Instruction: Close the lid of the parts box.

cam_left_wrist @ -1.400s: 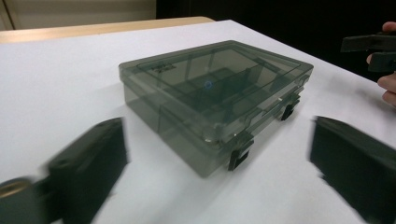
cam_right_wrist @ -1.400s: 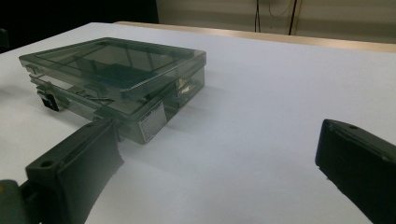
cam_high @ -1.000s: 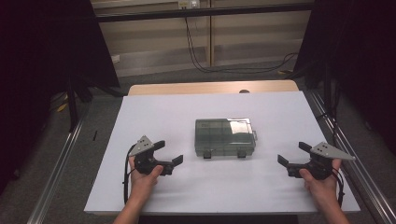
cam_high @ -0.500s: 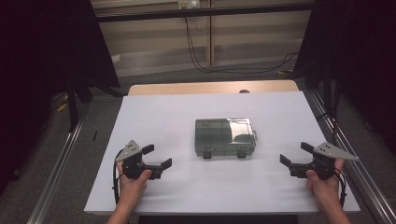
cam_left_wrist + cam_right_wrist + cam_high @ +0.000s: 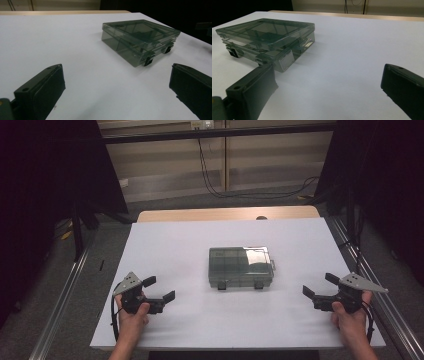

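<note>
High view
Box: a see-through grey plastic box point(image 5: 240, 267) with its lid shut lies flat in the middle of the white table point(image 5: 175, 245). Its two dark latches face the person, so I think they are easy to reach from the near edge.
Left gripper: the left gripper point(image 5: 160, 289) sits low by the near left part of the table, held in the person's left hand point(image 5: 131, 312). Its jaws are wide apart and hold nothing.
Right gripper: the right gripper point(image 5: 320, 286) sits by the near right edge, held in the right hand point(image 5: 350, 312). Its jaws are wide apart too, with nothing in them.
Where the box is: between the two grippers and a bit farther back, well apart from both.

Left gripper view
Jaws: the two black jaws stand far apart, with bare table between them.
Box: the box point(image 5: 140, 40) lies ahead and to the right of the gap, not touching. One latch point(image 5: 148, 60) points toward the near side.
Why: the open jaws aim near the box, so it looks ready to go to it.

Right gripper view
Jaws: wide apart, nothing held.
Box: the box point(image 5: 267, 37) lies ahead and to the left, its near corner just past the left jaw tip. I cannot tell if they touch. A small white label point(image 5: 286, 59) is on its side.
</note>
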